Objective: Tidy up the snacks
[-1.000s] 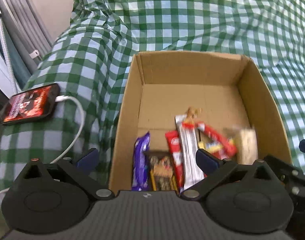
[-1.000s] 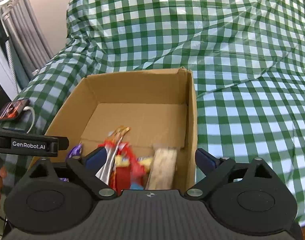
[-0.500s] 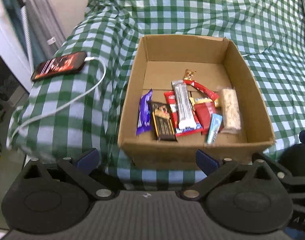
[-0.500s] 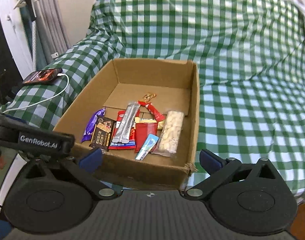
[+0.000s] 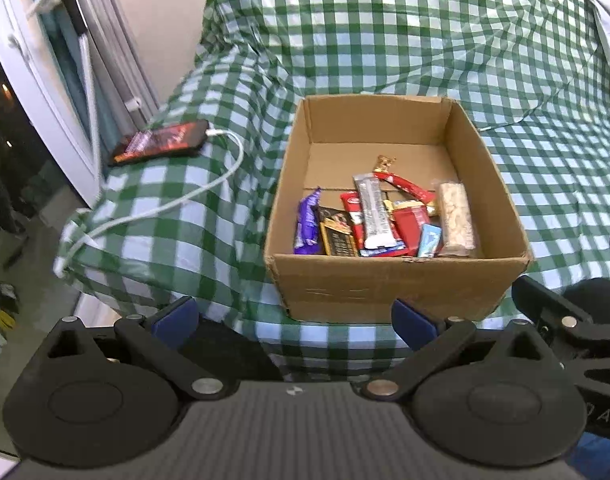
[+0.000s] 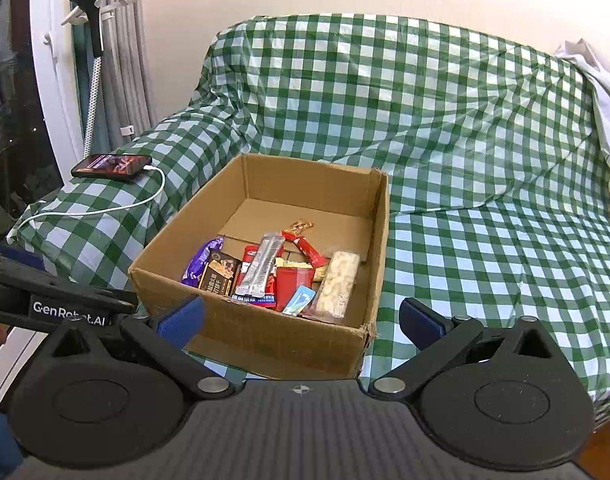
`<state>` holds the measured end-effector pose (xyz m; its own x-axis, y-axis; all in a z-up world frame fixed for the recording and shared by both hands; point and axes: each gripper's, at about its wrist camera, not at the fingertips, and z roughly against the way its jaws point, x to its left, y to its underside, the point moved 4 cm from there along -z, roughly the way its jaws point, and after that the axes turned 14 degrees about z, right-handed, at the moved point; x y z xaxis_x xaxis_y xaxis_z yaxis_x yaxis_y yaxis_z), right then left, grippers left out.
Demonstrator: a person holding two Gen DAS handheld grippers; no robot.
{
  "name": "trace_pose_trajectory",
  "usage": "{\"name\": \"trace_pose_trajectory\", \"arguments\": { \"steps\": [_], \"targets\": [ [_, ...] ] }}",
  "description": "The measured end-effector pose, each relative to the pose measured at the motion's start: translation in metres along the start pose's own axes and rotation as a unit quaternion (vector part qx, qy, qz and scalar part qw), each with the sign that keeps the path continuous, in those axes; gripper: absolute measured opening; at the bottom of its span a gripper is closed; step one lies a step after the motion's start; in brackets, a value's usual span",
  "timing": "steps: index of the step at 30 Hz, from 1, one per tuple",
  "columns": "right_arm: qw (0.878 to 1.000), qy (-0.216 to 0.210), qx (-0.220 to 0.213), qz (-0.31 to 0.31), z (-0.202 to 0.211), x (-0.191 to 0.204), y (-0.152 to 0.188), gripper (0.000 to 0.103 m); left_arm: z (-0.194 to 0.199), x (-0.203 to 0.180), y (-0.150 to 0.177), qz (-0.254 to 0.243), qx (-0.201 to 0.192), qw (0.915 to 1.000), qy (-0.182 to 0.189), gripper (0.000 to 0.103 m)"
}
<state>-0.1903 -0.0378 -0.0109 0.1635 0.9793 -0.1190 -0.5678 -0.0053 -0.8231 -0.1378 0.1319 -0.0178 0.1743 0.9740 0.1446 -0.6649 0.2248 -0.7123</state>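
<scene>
Both grippers' jaws gape wide and empty, the snack box (image 5: 393,288) just beyond them

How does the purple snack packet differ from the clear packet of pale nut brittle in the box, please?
The purple packet is opaque and lies at the left end of the row; the clear packet shows its pale contents and lies at the right end. The purple packet looks narrower than the clear packet. Both lie flat, lengthwise, in the cardboard box.
</scene>
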Motion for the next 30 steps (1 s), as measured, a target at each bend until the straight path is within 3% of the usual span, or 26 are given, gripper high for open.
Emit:
{"name": "trace_pose_trajectory", "arguments": {
  "steps": [30],
  "targets": [
    [1.000,-0.001,-0.008,0.020,0.012,0.015,0.004,0.102,0.004,0.013,0.008,0.016,0.018,0.9997,0.004,0.103]
  ]
}}
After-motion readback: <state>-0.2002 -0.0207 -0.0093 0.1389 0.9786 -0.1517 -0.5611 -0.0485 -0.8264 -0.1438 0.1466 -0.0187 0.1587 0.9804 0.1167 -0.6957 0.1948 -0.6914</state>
